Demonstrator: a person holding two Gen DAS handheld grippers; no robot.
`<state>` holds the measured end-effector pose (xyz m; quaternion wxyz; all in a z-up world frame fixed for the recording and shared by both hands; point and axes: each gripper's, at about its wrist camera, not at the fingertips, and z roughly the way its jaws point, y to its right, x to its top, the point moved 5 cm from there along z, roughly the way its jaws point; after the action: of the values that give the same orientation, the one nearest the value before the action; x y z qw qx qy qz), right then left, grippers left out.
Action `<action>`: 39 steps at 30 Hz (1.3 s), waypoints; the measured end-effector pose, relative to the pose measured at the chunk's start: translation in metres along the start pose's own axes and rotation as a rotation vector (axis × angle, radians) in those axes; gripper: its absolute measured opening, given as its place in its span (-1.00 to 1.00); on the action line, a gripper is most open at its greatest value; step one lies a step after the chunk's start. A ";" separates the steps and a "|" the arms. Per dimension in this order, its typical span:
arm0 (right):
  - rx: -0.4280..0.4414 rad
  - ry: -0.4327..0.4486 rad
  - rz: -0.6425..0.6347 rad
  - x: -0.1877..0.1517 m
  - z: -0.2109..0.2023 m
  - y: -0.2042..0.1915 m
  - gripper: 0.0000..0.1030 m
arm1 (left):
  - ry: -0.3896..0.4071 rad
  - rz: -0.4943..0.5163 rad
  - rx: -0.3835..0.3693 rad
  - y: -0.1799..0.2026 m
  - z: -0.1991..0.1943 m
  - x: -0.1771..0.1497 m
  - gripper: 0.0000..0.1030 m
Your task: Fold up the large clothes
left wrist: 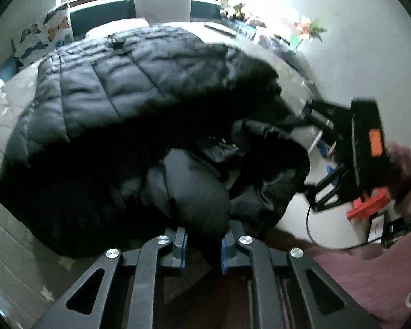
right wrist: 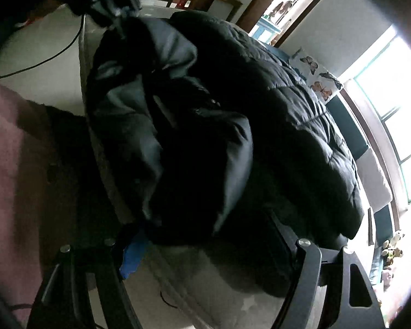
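Note:
A black quilted puffer jacket [left wrist: 123, 82] lies spread over the bed, its near edge bunched into folds. At the bottom of the left wrist view my left gripper [left wrist: 204, 249] is shut on one fold of that edge, gripped between its blue pads [left wrist: 181, 249]. The right gripper [left wrist: 319, 156] hovers at the jacket's right side. In the right wrist view the jacket [right wrist: 260, 109] fills the frame. My right gripper [right wrist: 208, 252] stands wide open with the jacket's edge lying between its fingers; one blue pad [right wrist: 131, 257] shows bare. The left gripper [right wrist: 117, 19] pinches a corner at top left.
The bed has a grey star-patterned sheet [left wrist: 8, 126], a butterfly pillow [left wrist: 41, 38] and a white pillow [left wrist: 161, 8] at its head under a bright window. A white wall [left wrist: 356, 54] runs along the right. A person's pink sleeve [left wrist: 370, 274] and a black cable [left wrist: 315, 235] are close by.

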<state>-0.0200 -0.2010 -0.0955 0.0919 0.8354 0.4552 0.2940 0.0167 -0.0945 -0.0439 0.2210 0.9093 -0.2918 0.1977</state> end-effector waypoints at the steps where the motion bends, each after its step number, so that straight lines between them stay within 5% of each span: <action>1: 0.001 0.005 0.004 -0.001 -0.002 -0.001 0.63 | 0.013 -0.007 -0.006 -0.003 -0.005 0.004 -0.70; 8: 0.005 0.038 0.134 0.012 0.002 0.012 0.62 | 0.103 -0.061 -0.074 -0.023 -0.036 0.052 -0.73; 9: 0.000 0.026 0.170 0.014 0.004 0.016 0.54 | 0.105 -0.063 -0.077 -0.023 -0.035 0.058 -0.73; 10: 0.015 0.021 0.229 0.016 0.007 0.025 0.14 | 0.101 -0.065 -0.083 -0.024 -0.036 0.062 -0.73; 11: 0.041 0.008 0.280 0.018 0.010 0.031 -0.05 | 0.097 -0.056 -0.077 -0.025 -0.036 0.064 -0.73; 14: 0.109 0.003 0.417 0.021 0.010 0.052 -0.31 | 0.090 -0.019 -0.061 -0.022 -0.038 0.057 -0.67; 18: 0.162 0.063 0.534 0.032 -0.010 0.082 -0.38 | 0.097 0.028 -0.095 -0.016 -0.046 0.028 -0.53; 21: 0.171 0.106 0.564 0.046 -0.020 0.099 -0.39 | 0.142 0.055 -0.073 -0.016 -0.065 0.008 -0.21; 23: 0.164 0.117 0.572 0.054 -0.023 0.104 -0.40 | 0.194 0.066 0.005 -0.022 -0.080 -0.006 0.67; 25: 0.165 0.124 0.594 0.059 -0.022 0.114 -0.40 | 0.253 0.087 0.103 -0.028 -0.093 -0.020 0.88; 30: 0.178 0.153 0.663 0.069 -0.017 0.140 -0.40 | 0.273 0.107 0.281 -0.040 -0.086 -0.040 0.89; 35: 0.184 0.159 0.694 0.071 -0.014 0.149 -0.40 | 0.310 0.162 0.546 -0.052 -0.062 -0.035 0.89; 39: 0.184 0.159 0.703 0.066 -0.015 0.146 -0.40 | 0.319 0.297 0.661 -0.047 -0.039 -0.035 0.83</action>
<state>0.1022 -0.2320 0.0049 -0.1259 0.9199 0.1709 0.3297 0.0105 -0.0244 -0.0427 -0.0720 0.8372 -0.3029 0.4497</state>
